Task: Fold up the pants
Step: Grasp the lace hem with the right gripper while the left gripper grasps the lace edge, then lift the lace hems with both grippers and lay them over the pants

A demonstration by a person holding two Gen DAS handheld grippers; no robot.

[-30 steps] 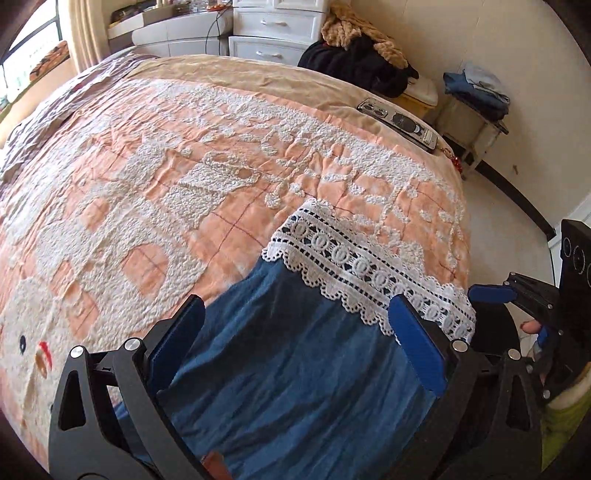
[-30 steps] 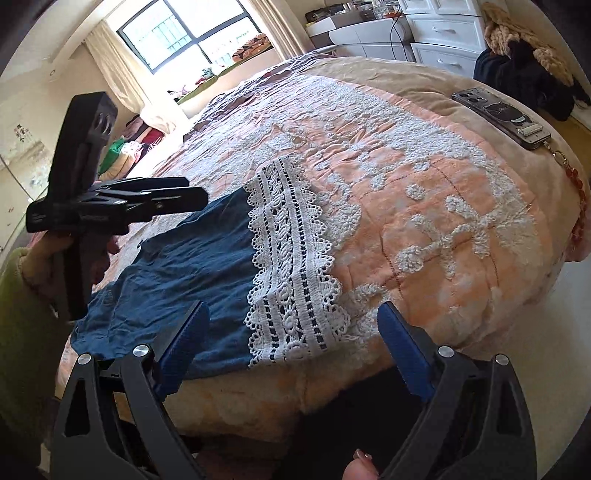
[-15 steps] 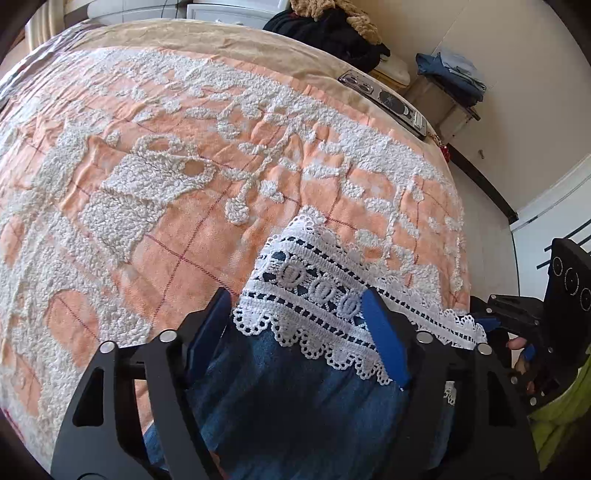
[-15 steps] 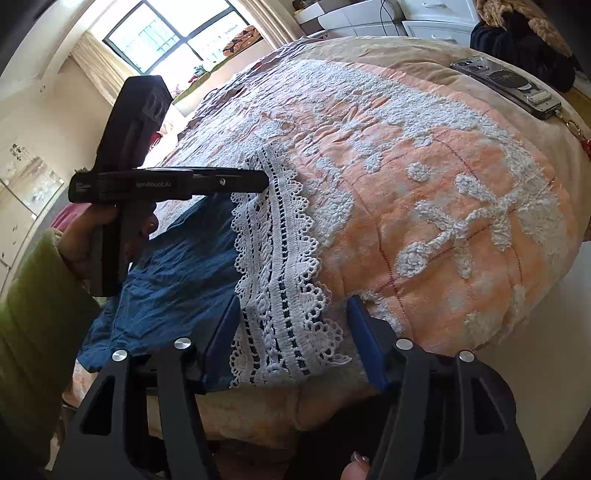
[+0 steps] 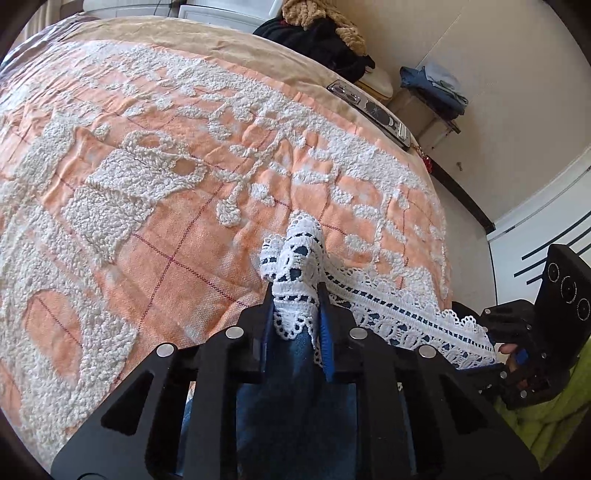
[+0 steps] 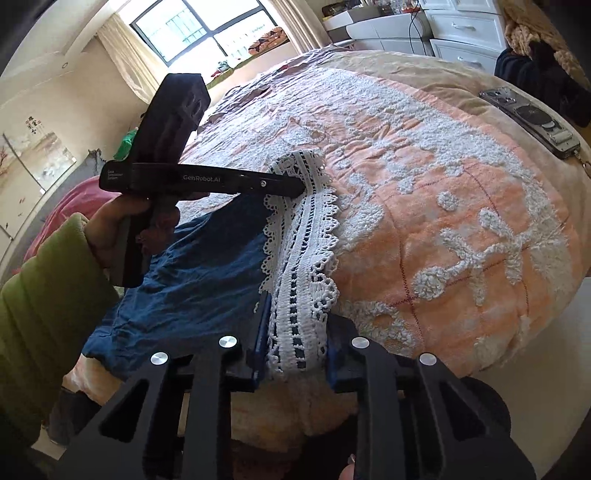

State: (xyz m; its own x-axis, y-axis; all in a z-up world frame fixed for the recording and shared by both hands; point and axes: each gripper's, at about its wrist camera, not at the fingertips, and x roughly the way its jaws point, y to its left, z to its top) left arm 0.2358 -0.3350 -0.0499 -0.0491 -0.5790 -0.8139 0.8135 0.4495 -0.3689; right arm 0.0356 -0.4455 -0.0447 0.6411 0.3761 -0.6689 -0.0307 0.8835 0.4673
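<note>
Blue pants (image 6: 192, 280) with a white lace hem (image 6: 299, 240) lie on the orange and white bedspread (image 6: 443, 206) near the bed's corner. My left gripper (image 5: 295, 314) is shut on the far end of the lace hem (image 5: 295, 266), which bunches up between its fingers. It also shows in the right wrist view (image 6: 295, 184). My right gripper (image 6: 295, 339) is shut on the near end of the lace hem at the bed's edge. It also shows in the left wrist view (image 5: 517, 350).
A long grey device (image 5: 369, 107) lies near the bed's far edge. A dark clothes pile (image 5: 317, 40) and white drawers (image 6: 465, 33) stand beyond the bed. A stool with folded clothes (image 5: 432, 85) stands by the wall. The floor (image 6: 554, 369) lies right of the bed.
Both grippers moved forward over the lace hem and closed on it. The hem is now bunched and slightly lifted at both ends.
</note>
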